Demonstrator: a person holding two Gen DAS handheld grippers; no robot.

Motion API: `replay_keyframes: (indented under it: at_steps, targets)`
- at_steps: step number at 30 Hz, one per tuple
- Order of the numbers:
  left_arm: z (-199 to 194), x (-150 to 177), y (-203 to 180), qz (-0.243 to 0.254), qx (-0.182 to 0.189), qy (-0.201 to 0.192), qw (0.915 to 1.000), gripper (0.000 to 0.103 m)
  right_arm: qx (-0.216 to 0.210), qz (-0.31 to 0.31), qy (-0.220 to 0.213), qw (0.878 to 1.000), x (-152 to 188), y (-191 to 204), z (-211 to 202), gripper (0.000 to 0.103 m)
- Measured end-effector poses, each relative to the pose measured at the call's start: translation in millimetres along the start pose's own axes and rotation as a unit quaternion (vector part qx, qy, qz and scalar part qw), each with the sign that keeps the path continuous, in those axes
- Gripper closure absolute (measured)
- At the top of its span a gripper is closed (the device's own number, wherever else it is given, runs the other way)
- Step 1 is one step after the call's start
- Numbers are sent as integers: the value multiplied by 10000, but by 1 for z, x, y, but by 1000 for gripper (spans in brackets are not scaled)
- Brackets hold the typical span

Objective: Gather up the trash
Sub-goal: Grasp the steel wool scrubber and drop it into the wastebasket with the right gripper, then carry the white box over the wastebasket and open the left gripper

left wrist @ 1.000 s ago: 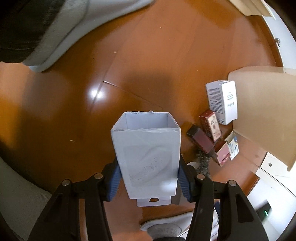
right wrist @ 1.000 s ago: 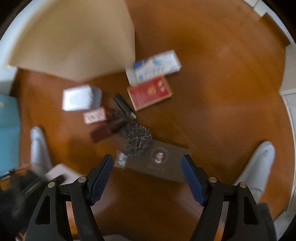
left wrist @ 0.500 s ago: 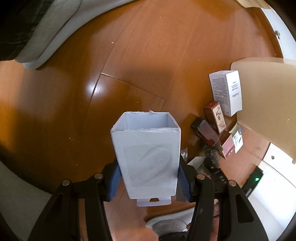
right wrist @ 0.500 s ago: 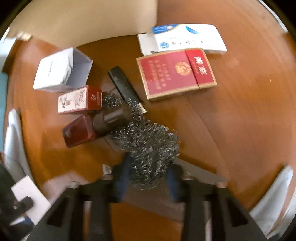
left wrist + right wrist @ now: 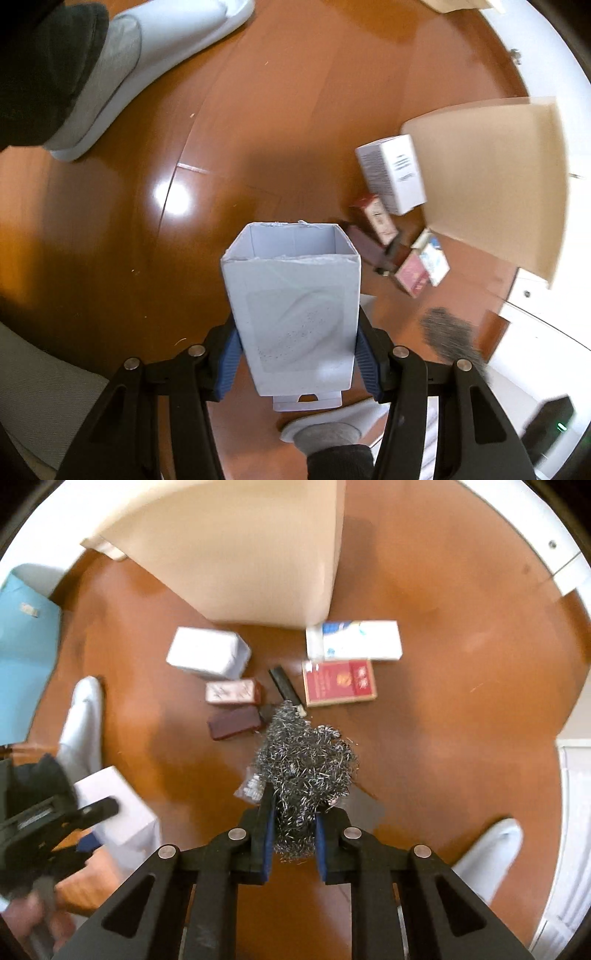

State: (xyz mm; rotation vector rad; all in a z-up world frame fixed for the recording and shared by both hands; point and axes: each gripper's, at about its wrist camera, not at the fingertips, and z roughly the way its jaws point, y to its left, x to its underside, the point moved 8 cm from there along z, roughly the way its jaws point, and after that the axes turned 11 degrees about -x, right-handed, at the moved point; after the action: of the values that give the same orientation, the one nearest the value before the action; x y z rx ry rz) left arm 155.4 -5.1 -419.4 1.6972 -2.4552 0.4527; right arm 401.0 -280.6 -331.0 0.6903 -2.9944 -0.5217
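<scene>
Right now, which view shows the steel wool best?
Right wrist. The steel wool sits centre frame, sharp enough to see its strands, clamped in the right gripper. The left wrist view shows only a blurred grey patch at its lower right edge, beside the white box held in the left gripper.

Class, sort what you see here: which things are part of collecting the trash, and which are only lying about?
Part of the job:
- steel wool, clamped in the right gripper
- open white box, held by the left gripper
- red packet
- blue-and-white carton

Lying about:
- white slipper
- cardboard flap
</scene>
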Motion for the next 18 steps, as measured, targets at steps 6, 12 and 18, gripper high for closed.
replay_keyframes:
  at_steps: [6, 12, 18]
  targets:
    - [-8, -6, 7, -99, 135, -32, 9999, 50, -372, -344, -1243, 9910, -80, 55, -142, 85]
    - [-3, -7, 13, -306, 137, 112, 9994, 50, -415, -61, -890, 9951, -195, 61, -96, 84]
    - [-18, -22, -2, -284, 390, -40, 9988, 50, -367, 170, -646, 9971, -237, 55, -35, 81]
